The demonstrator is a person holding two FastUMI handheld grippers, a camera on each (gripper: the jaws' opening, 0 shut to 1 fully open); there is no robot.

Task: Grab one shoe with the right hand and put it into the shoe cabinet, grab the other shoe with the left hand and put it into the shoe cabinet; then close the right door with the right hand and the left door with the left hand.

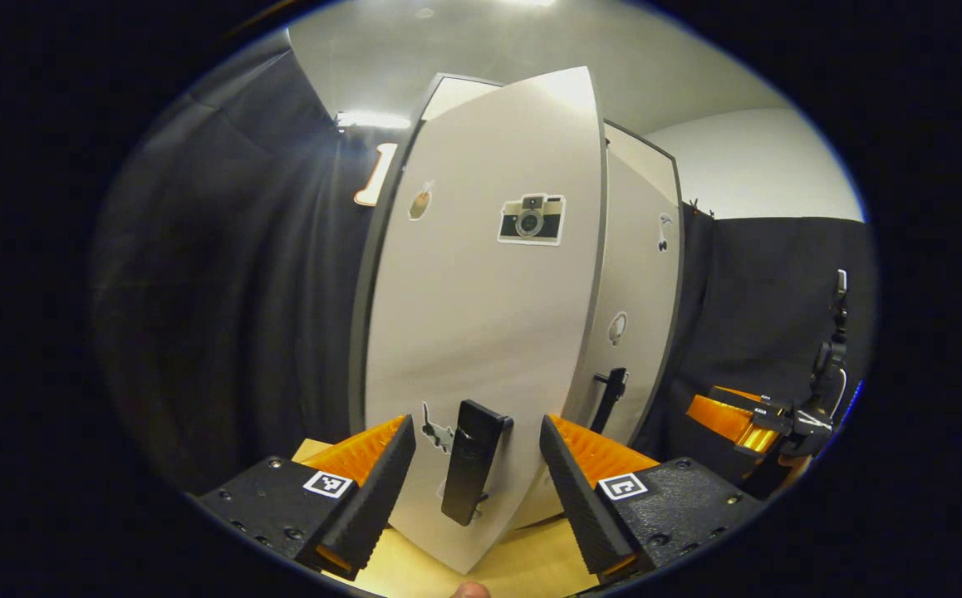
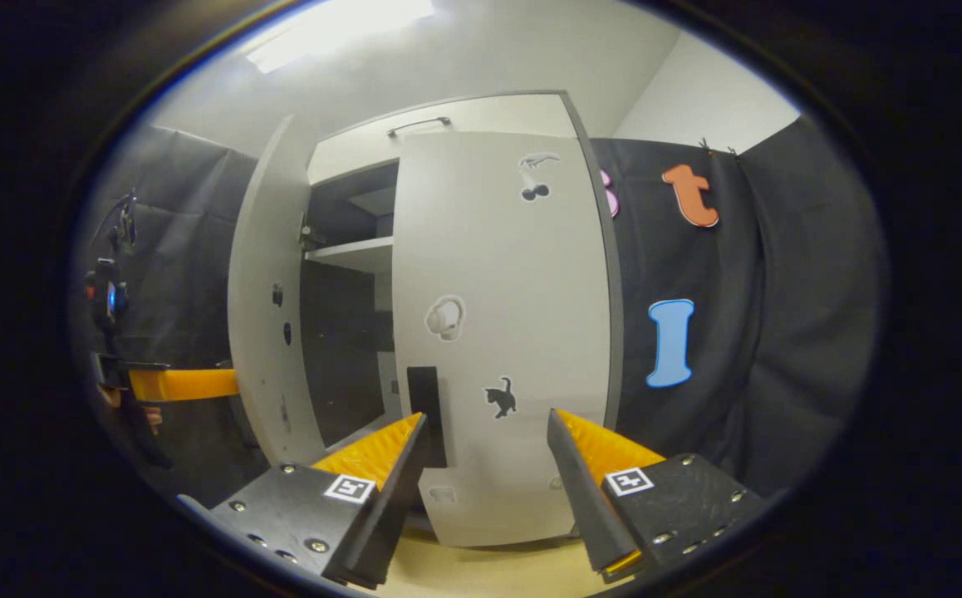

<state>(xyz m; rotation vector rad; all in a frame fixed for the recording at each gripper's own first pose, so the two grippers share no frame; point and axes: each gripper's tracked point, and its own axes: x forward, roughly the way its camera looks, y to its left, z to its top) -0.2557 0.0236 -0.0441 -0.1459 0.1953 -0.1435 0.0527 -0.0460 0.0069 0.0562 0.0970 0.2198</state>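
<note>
1. Setting: a booth hung with black cloth, white wall and ceiling above, and a pale wooden floor (image 1: pixel 522 565) on which the shoe cabinet (image 2: pixel 448 124) stands.
2. Task stage (judged): no shoe is visible on the floor; the shoes are presumably inside, with the door-closing stage in hand.
3. Right door (image 2: pixel 502 332): in the right gripper view it appears swung close to the cabinet front, its black handle (image 2: pixel 425 411) at about 11 o'clock from the right gripper (image 2: pixel 485 465). That gripper's fingers are spread wide and grasp nothing.
4. Left door (image 1: pixel 481 316): ajar, standing out from the cabinet with dark interior and one shelf (image 2: pixel 348 249) visible beside it. Its black handle (image 1: pixel 471 461) lies between the widely parted fingers of the left gripper (image 1: pixel 477 465), which grips nothing; contact cannot be told.
5. Handling (judged): each door is a stiff, light hinged panel with a smooth face; push on the flat surface near the handle edge, or take the rigid bar handle.
6. Count: one cabinet, two doors, two handles, two grippers; stickers include a camera sticker (image 1: pixel 531 218) and a cat sticker (image 2: pixel 500 397).
</note>
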